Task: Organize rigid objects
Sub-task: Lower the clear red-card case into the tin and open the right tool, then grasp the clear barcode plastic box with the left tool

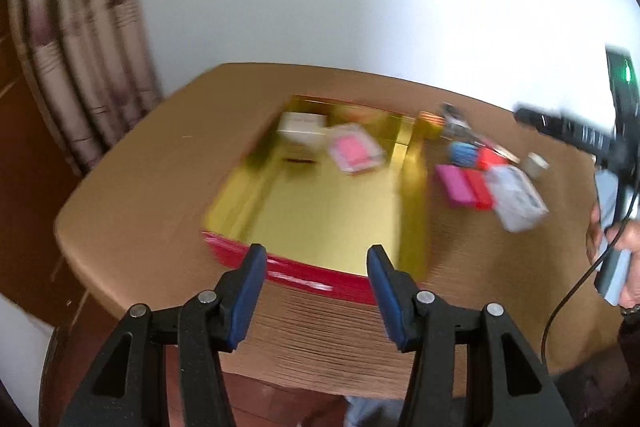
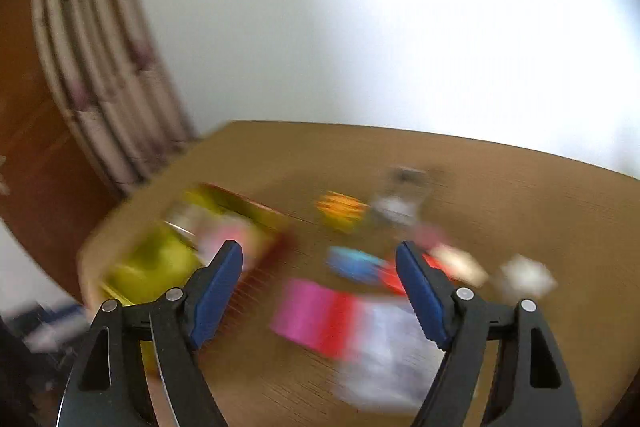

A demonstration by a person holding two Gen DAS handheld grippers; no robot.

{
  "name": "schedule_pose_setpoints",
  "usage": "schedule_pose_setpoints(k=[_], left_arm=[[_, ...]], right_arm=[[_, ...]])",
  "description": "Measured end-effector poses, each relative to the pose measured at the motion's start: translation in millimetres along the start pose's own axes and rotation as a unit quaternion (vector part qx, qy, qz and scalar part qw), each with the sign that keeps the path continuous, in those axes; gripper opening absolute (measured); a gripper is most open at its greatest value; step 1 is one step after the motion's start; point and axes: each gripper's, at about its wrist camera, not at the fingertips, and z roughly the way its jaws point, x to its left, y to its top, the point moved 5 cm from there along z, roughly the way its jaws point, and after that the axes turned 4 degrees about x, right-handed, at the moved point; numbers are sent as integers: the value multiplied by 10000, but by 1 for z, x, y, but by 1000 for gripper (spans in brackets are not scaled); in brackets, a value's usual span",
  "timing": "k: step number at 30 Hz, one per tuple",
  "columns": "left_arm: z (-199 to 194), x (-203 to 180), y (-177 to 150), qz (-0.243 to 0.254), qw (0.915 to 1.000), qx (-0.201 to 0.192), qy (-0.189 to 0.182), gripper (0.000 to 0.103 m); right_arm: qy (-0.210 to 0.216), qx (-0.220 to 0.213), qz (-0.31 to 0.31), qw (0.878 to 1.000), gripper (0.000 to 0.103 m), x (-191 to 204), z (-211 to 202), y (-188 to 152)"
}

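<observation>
A red box with a gold inside lies on the wooden table. In it are a white box and a pink packet. To its right lie several small items: a magenta and red block, a blue one and a pale packet. My left gripper hangs open over the box's near red rim, holding nothing. In the blurred right wrist view my right gripper is open above the magenta and red block, with the gold box to its left.
A striped curtain hangs at the far left before a white wall. A hand holding the other gripper's handle shows at the right edge, with a black cable. A small white cup and an orange item lie among the loose things.
</observation>
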Motion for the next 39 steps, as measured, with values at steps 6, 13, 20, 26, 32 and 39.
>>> schedule_pose_setpoints(k=[6,13,20,26,32,39], left_arm=[[-5,-68,1,606,9954,259,-700,53],[24,-147,24,695,9807,904,-1587,53],[80,-204,56,827,9699,1498,-1731,54],[117,-224,70,842,9683,1804,-1508,54],[138,-230,77,704,9644,2037,-1531,54],[145,-233,84,381,9610,2292,-1501,54]], right_arm=[[-1367,443,193,9894,83,-110,-37,-80],[-1475,569,664,9852,83,-162,-52,-127],[-1171,331,548,9911,86,-148,-57,-128],[-795,239,739,9938,86,-147,-56,-125],[-600,132,761,9952,87,-145,-61,-124],[-381,11,874,9954,87,-147,-66,-124]])
